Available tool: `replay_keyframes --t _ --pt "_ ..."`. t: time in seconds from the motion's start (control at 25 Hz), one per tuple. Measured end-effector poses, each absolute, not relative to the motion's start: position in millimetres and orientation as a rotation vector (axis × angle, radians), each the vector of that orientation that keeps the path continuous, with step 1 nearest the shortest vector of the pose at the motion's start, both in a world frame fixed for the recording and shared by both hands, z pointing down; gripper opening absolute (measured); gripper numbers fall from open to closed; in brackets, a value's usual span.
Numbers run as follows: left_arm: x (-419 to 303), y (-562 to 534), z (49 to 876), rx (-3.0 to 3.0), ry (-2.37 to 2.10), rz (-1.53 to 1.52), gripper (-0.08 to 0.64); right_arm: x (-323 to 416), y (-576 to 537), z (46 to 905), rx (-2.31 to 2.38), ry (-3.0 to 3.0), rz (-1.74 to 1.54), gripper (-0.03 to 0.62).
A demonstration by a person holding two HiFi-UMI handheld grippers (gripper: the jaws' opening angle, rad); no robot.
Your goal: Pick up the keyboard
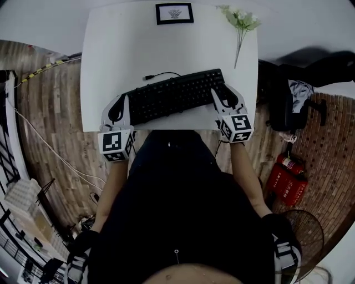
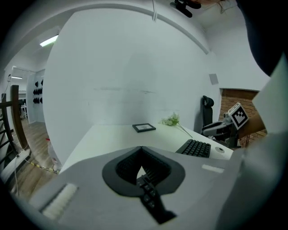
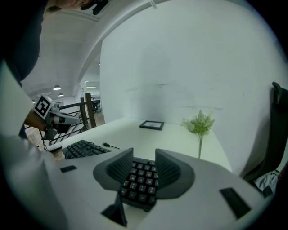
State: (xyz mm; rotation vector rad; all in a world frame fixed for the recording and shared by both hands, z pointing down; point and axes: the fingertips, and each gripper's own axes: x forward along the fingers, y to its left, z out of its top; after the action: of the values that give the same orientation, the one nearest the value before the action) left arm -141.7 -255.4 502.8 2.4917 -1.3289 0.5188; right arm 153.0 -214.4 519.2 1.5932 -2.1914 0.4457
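Black plastic keyboard [image 1: 177, 95] lies slantwise along the near edge of the white surface [image 1: 111, 50], a thin dark cable [image 1: 161, 74] trailing from its back. The left tongs [image 1: 124, 101] [image 2: 141, 150] sit at its left end, pressed together, with a sliver of keys showing just beneath their tips. The right tongs [image 1: 221, 95] [image 3: 144, 157] stand spread over the right end, keys visible between the ribbed pads [image 3: 118, 170], which do not press on it. Farther back are a small dark-framed picture [image 1: 174, 13] and a sprig of pale flowers [image 1: 239, 21].
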Motion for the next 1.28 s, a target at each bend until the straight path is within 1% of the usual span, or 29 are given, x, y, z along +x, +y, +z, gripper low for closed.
replay_keyframes --t 0.48,0.8,0.96,1.2,1.28 --pt "-181.5 -240.5 559.1 2.266 -1.321 0.633 -0.002 168.6 -215.5 549.6 1.51 -2.108 0.567 0.149" --pt "-201.0 -224.7 584.8 2.091 -1.366 0.65 -0.002 198.9 -215.4 568.5 1.435 -2.079 0.652 0.15" --pt "-205.5 -220.2 586.2 2.054 -1.381 0.656 -0.002 209.7 -215.2 584.9 1.365 -2.084 0.795 0.155" --pt "-212.1 -216.6 593.7 1.98 -1.328 0.589 0.002 215.7 -215.3 604.5 1.253 -2.106 1.058 0.189" --pt "-210.2 -213.4 598.2 1.955 -1.247 0.549 0.019 216.5 -215.5 607.2 1.217 -2.119 1.153 0.193"
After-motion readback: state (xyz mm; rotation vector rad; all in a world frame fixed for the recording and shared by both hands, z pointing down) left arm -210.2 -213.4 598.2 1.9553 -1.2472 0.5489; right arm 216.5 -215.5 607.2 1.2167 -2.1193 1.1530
